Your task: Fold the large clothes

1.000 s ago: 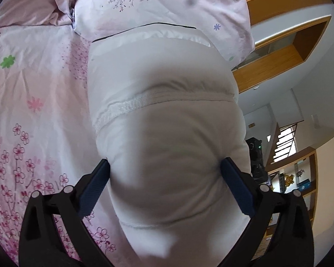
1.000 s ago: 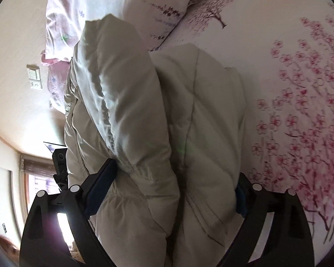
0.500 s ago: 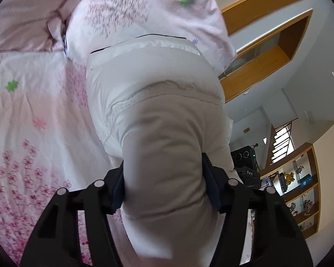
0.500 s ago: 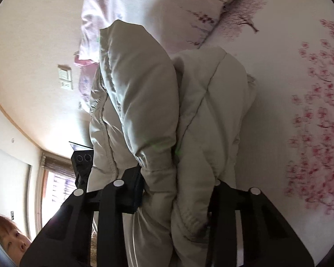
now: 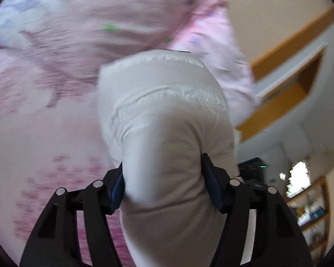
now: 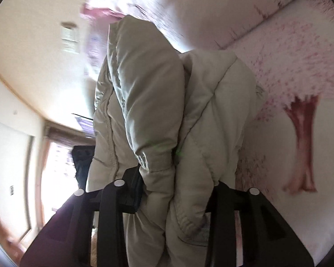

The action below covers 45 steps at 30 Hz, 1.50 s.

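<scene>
A puffy off-white quilted jacket [image 5: 164,120] fills the middle of the left wrist view, bunched into a thick roll. My left gripper [image 5: 163,184] is shut on its near end, blue pads pressed into both sides. In the right wrist view the jacket [image 6: 158,102] shows as two padded folds with an elastic cuff [image 6: 155,164]. My right gripper [image 6: 176,191] is shut on these folds. The jacket hangs lifted over the pink flowered bedspread [image 5: 44,138]. Both views are blurred by motion.
Pink flowered pillows [image 5: 127,17] lie at the head of the bed. A wooden-trimmed opening [image 5: 287,84] and shelves [image 5: 311,213] stand to the right. In the right wrist view a wall switch [image 6: 70,37] and a bright window [image 6: 55,160] are on the left.
Both grippers closed from open onto the jacket a second ago. Since then they have lifted and swung it toward the pillows; the bedspread view has shifted and blurred.
</scene>
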Each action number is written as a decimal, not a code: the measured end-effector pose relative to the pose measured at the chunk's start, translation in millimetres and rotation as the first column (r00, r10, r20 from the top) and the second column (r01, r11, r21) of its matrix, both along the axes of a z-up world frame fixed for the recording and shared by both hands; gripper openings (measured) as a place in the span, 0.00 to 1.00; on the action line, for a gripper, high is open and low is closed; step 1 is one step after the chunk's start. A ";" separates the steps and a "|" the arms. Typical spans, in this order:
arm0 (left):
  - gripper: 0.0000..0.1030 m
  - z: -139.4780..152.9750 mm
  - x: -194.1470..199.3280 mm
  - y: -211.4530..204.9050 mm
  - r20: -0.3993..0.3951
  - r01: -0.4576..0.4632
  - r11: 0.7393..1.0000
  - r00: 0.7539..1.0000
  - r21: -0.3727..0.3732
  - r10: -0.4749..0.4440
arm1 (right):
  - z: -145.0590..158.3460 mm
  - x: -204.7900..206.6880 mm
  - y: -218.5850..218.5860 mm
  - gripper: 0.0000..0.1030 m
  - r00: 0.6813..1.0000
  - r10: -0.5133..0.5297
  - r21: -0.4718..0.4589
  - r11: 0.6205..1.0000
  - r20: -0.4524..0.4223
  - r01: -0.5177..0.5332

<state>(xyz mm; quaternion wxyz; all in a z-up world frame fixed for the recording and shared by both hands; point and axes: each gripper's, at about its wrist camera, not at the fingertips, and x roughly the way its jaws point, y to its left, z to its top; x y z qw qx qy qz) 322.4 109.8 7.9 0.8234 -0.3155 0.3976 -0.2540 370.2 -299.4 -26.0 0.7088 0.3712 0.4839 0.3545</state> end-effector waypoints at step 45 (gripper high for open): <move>0.90 25.8 -80.8 -120.1 0.139 0.046 0.706 0.970 0.706 -0.201 | 83.8 -83.4 59.4 0.37 0.914 -0.094 -0.560 0.764 0.396 0.321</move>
